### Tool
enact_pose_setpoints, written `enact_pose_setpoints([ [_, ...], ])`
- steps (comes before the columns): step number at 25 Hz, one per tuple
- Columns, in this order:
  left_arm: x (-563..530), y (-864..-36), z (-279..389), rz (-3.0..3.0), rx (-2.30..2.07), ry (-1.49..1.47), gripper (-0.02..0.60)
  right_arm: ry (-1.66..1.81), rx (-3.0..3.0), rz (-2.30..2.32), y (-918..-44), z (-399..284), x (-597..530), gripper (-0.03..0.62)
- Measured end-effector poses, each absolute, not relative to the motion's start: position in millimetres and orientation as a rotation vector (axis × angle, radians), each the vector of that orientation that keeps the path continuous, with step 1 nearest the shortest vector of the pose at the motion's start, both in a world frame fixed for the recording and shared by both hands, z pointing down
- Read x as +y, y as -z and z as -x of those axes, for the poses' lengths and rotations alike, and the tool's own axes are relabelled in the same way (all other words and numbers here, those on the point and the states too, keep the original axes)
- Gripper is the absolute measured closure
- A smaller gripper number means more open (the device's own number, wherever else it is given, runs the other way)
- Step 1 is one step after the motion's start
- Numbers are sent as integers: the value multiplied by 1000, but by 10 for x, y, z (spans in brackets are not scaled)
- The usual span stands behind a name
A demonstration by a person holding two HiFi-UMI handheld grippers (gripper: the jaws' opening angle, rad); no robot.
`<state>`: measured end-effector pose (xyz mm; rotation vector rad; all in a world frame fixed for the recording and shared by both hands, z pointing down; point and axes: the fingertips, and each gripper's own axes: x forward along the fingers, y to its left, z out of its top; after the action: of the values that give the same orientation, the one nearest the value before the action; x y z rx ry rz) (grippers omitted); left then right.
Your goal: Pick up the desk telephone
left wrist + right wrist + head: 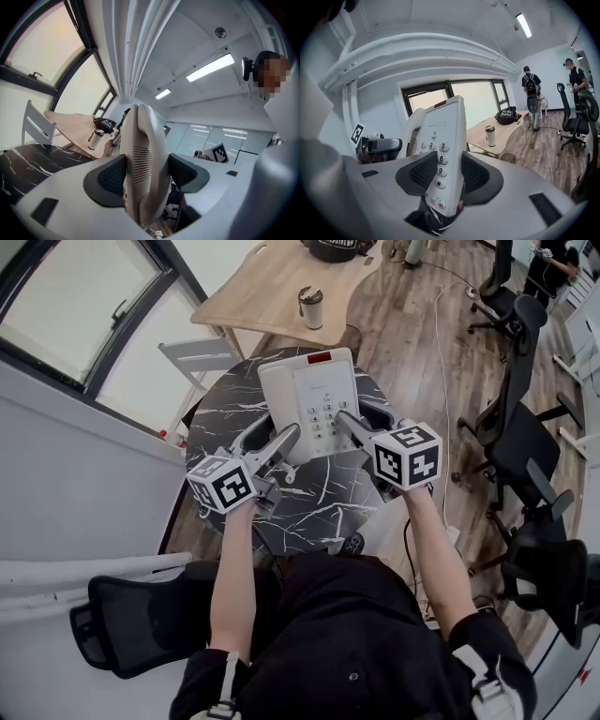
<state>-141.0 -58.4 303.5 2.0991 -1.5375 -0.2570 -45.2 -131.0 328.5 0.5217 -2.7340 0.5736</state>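
Observation:
A white desk telephone (314, 395) with a grey keypad hangs tilted above the round black marble table (319, 501), held from both sides. My left gripper (281, 435) is shut on its left, handset side. In the left gripper view the dark pads (112, 176) press on the phone's ribbed edge (146, 159). My right gripper (361, 420) is shut on the right edge. In the right gripper view its pads (476, 173) clamp the keypad side of the telephone (440, 140), and the left gripper's marker cube (357, 133) shows behind it.
A wooden desk (267, 287) with a tumbler (310, 307) and a black bag (333, 247) stands beyond the table. Black office chairs (520, 442) crowd the right, another (131, 624) sits behind at lower left. Two people (530, 89) stand far off.

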Motion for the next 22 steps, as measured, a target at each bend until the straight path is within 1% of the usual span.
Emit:
enact_pose_setpoints([
  [12,-606,-2255,1239,-2252,-1569,276,281,-435,-2879,-581,-2469,259,-1332,419],
  [22,-593,-1903,1155,-2316,-1616,292,279,-360,-2945,-611,-2090,183,-1332,419],
])
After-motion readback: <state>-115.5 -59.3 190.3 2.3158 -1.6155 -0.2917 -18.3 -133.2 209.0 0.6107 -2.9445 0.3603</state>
